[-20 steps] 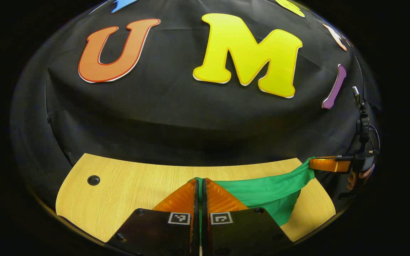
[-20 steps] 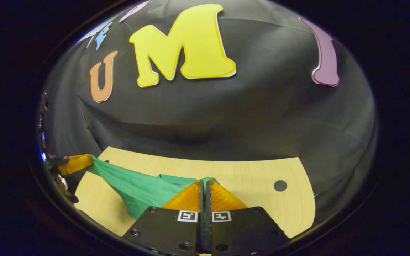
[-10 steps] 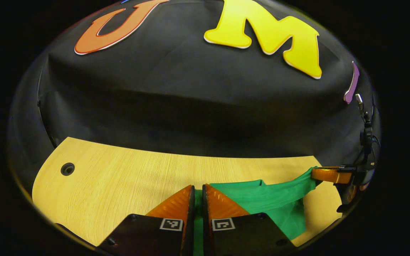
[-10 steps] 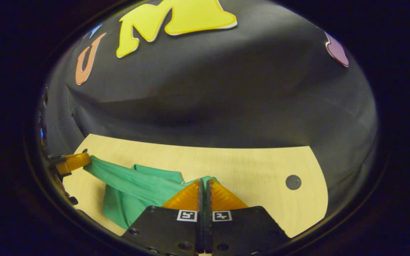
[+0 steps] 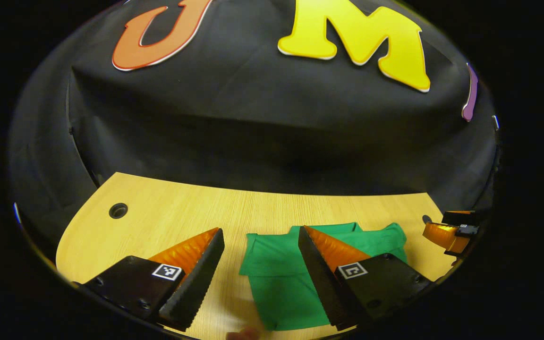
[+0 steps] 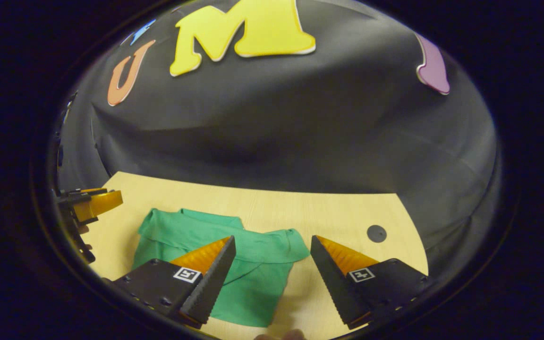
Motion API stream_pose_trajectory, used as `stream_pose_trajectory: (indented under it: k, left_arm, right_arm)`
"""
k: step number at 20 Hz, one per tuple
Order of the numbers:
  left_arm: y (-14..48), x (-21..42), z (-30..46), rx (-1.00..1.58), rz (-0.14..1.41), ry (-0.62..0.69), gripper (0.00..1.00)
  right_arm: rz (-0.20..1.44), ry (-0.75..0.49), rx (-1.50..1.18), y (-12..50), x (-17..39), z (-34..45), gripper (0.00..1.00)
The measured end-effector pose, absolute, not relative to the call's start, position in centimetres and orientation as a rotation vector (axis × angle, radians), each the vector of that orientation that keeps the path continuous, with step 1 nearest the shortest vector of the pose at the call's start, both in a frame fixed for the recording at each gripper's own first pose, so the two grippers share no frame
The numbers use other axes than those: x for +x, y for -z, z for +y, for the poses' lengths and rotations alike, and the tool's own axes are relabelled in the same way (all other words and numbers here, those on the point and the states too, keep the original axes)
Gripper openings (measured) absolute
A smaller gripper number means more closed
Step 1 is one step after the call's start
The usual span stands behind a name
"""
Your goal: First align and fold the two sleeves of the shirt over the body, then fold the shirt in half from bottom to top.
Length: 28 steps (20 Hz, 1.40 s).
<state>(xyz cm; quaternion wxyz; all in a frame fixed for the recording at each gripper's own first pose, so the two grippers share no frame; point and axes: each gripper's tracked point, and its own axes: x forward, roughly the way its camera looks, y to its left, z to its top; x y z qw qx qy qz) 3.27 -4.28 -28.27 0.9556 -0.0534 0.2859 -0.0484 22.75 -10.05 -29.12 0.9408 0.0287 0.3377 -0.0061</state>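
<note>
One green shirt (image 5: pixel 281 278) lies folded flat on the wooden table (image 5: pixel 168 222), a compact bundle with its collar edge toward the booth's back wall and its longer run from that edge toward the near table edge. Both tools hang above it with fingers spread wide and gripping nothing: the left gripper (image 5: pixel 260 245) over its left part, the right gripper (image 6: pixel 272 252) over its right part. There are two dark round holes in the tabletop, one (image 5: pixel 118 210) at the far left and one (image 6: pixel 376 233) at the far right.
</note>
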Motion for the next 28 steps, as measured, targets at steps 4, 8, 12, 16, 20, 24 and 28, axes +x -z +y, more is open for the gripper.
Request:
stream_pose_trajectory:
  k: [4,8,12,16,20,24,28]
  left_arm:
    - [20.9,-0.1,-3.5,-0.09,0.47,0.094,1.0]
    - [11.0,-5.0,-2.5,-0.053,0.295,0.092,1.0]
    - [3.5,-10.9,-3.2,-0.039,0.15,0.116,1.0]
    - [-0.7,-16.0,-3.7,-0.031,0.07,0.119,1.0]
    - [-1.6,-19.5,-3.0,-0.06,0.054,0.117,1.0]
    - [-1.6,-21.8,-2.3,-0.068,0.044,0.106,1.0]
    - [-1.8,-22.9,-1.7,-0.067,0.04,0.109,1.0]
  right_arm:
    - [0.56,0.036,0.052,21.6,19.7,-9.6,0.98]
    - [0.386,0.047,0.068,12.1,15.4,-8.2,0.98]
    - [0.232,0.066,0.074,3.8,9.1,-6.6,0.97]
    - [0.159,0.077,0.088,-0.1,3.0,-5.6,0.99]
    - [0.122,0.109,0.065,-1.5,-0.9,-5.7,0.98]
    - [0.081,0.15,0.059,-2.5,-3.4,-6.0,0.98]
    - [0.089,0.154,0.051,-2.6,-5.2,-5.1,0.98]
